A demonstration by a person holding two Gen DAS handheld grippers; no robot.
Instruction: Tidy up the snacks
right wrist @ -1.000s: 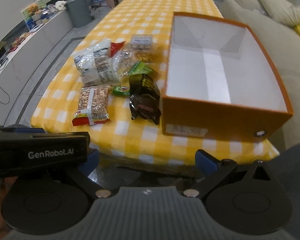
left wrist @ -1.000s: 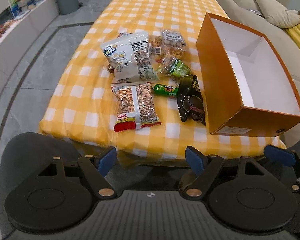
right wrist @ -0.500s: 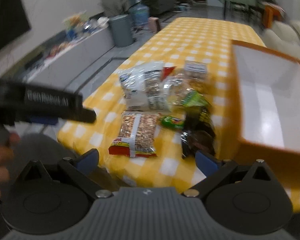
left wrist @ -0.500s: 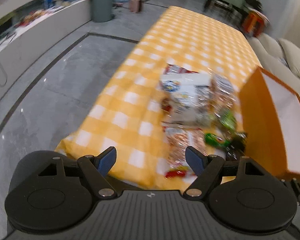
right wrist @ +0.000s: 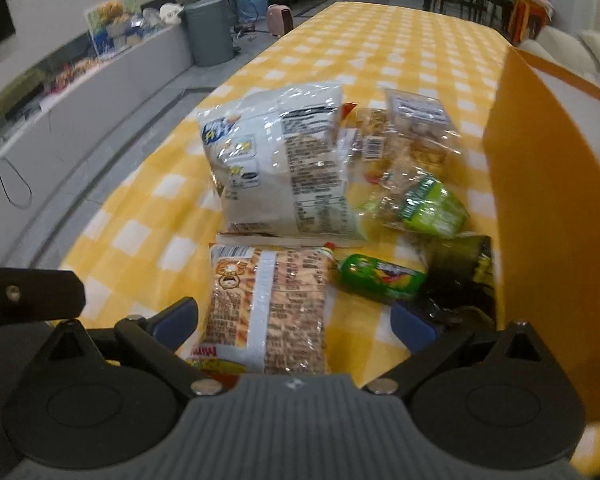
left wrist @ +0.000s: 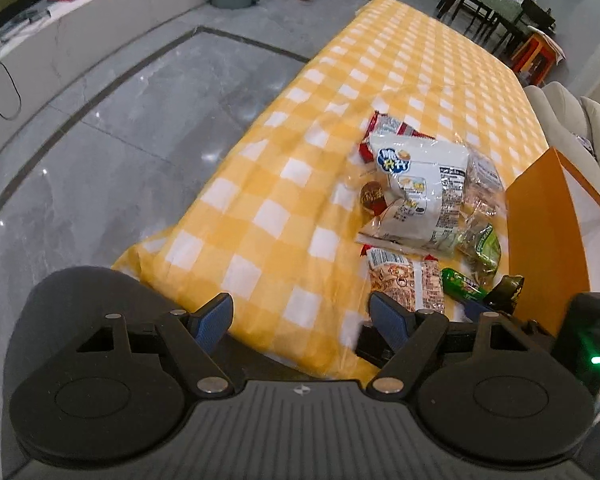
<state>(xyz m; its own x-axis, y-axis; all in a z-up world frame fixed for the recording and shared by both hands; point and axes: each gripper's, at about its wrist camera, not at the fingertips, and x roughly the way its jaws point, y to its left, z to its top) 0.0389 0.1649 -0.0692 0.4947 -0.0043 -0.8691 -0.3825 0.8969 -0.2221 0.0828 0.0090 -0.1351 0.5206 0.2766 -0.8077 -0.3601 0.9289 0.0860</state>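
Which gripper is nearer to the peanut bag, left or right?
Right. The right gripper is open with the peanut bag between its fingers; the left gripper hangs open beside it, over bare tablecloth.

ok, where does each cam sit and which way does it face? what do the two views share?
Left wrist: rides the left claw, looking along its open fingers over the near table corner and floor; snacks sit to its right, and part of the other device shows at the right edge.
Right wrist: rides the right claw, low over the table, its open fingers flanking the peanut bag; a black part of the other device crosses the left edge.
Shared: peanut bag, white bag, green packet, orange box, checked tablecloth.
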